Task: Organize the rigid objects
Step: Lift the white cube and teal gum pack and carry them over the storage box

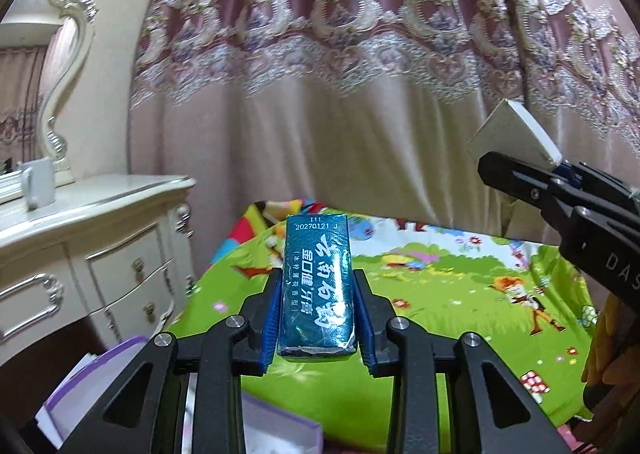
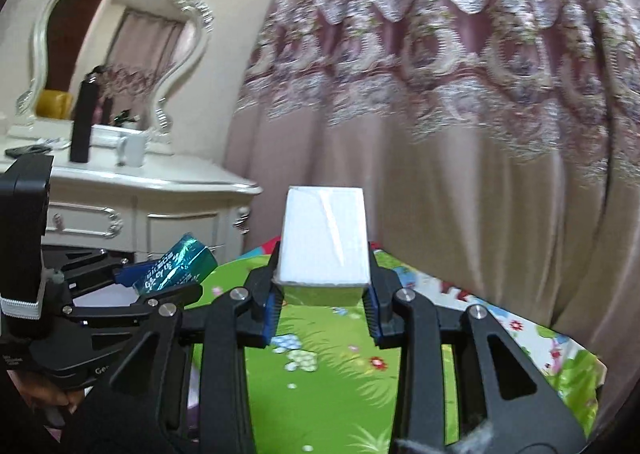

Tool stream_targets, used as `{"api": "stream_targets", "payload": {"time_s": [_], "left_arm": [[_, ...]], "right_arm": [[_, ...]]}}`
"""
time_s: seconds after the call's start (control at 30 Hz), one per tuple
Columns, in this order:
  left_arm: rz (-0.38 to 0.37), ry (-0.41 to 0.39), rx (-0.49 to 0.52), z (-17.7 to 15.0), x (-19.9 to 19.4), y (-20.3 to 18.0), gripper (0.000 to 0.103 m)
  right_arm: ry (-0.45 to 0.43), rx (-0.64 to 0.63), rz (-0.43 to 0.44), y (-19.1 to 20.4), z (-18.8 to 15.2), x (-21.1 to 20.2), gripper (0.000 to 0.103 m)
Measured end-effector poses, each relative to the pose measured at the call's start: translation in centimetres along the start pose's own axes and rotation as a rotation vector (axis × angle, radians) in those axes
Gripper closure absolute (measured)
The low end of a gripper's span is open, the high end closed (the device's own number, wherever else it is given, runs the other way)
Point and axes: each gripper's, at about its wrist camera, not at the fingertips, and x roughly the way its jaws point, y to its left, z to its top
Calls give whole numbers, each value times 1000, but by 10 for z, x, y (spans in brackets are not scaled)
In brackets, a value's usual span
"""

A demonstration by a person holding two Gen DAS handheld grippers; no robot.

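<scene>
A lace-trimmed pink curtain (image 1: pixel 360 94) hangs behind a cartoon-print mat (image 1: pixel 460 286), beside a white dresser (image 2: pixel 160 190) bearing an ornate mirror (image 2: pixel 120 26) and mug (image 2: pixel 134 150).

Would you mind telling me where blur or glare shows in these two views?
Left wrist: teal box sharp, its print legible; curtain slightly soft; bright glare spot at the top left. Right wrist: curtain smeared; white box washed out; both views bend at the edges.

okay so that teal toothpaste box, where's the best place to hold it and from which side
Across its two long narrow sides, near one end, coming in along its length. The toothpaste box is long and flat-sided, so the pads sit flush. The left gripper holds it this way now, clear of the play mat.
</scene>
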Motion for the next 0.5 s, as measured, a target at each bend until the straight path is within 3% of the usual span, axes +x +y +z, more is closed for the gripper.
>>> {"api": "stream_targets", "payload": {"time_s": [0.5], "left_arm": [[192, 137, -125, -53, -10, 88, 69]], "right_arm": [[214, -104, 334, 94, -16, 73, 65]]}}
